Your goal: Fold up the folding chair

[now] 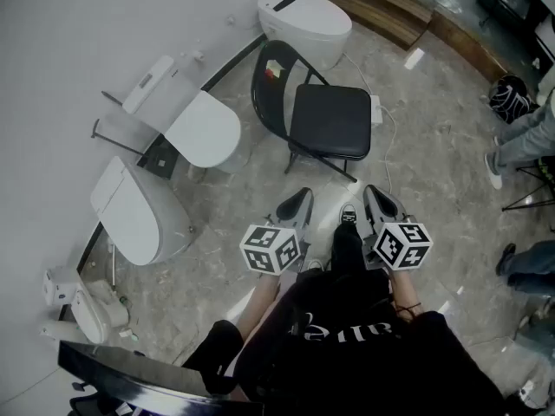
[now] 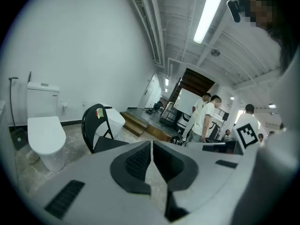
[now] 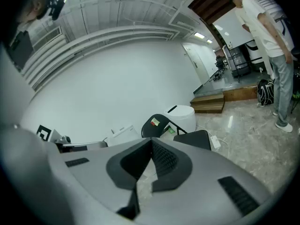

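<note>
A black folding chair [image 1: 323,115] stands unfolded on the marble floor, its padded seat flat and its curved backrest [image 1: 269,69] toward the wall. It also shows in the left gripper view as the folding chair [image 2: 96,125] and in the right gripper view as the folding chair [image 3: 185,130]. My left gripper [image 1: 305,196] and my right gripper [image 1: 371,191] are held side by side in front of me, a short way back from the chair's front edge. Both are shut with nothing between the jaws, seen too at the left gripper [image 2: 151,145] and right gripper [image 3: 151,144].
White toilets [image 1: 303,20] [image 1: 186,115] [image 1: 134,211] stand along the wall left of and behind the chair. A white power strip [image 1: 375,109] and cable lie right of the seat. Wooden steps [image 1: 390,7] sit at the back. People [image 1: 520,137] stand at the right, near a black bag [image 1: 510,96].
</note>
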Tool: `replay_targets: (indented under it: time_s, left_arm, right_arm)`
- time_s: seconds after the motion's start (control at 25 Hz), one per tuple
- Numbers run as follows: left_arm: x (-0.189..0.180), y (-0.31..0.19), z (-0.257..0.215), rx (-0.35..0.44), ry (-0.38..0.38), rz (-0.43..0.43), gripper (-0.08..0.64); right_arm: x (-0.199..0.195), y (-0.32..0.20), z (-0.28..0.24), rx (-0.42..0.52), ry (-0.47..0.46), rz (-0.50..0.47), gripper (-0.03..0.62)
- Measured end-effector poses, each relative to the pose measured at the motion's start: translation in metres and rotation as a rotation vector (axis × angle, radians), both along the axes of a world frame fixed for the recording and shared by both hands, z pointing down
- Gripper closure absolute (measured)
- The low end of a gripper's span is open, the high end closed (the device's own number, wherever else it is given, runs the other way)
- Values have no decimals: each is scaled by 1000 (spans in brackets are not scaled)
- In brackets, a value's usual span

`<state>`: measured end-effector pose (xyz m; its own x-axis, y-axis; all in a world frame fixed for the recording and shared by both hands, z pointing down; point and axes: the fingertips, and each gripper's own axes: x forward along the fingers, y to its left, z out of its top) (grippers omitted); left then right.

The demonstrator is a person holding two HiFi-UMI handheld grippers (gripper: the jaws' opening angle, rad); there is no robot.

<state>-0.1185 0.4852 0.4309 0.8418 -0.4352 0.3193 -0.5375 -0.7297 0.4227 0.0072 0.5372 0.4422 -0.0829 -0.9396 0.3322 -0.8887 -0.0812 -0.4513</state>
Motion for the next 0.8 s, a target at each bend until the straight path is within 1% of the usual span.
replay_targets:
  time_s: [0.16, 0.28, 0.36, 0.44, 0.6, 0.8]
  left_arm:
    - [38, -46, 6, -14, -7, -25, 543]
    - [65, -85, 4, -23, 5, -66, 541]
    - [80, -110, 2, -14, 0, -98, 541]
    - [93, -132, 1, 5, -24, -129, 541]
    - [105, -167, 7, 6, -66, -189, 541]
    - [96, -207, 25, -18, -149, -212, 535]
  right_arm:
    - [43, -47, 0, -3, 8, -42, 580]
    - [74, -85, -2, -6, 17, -81, 580]
    - [94, -110, -4, 1, 12, -105, 580]
    - [110, -134, -3, 5, 6, -133, 580]
    - [131, -171, 7, -14, -18, -173, 580]
    - [130, -195, 30, -72, -64, -198, 578]
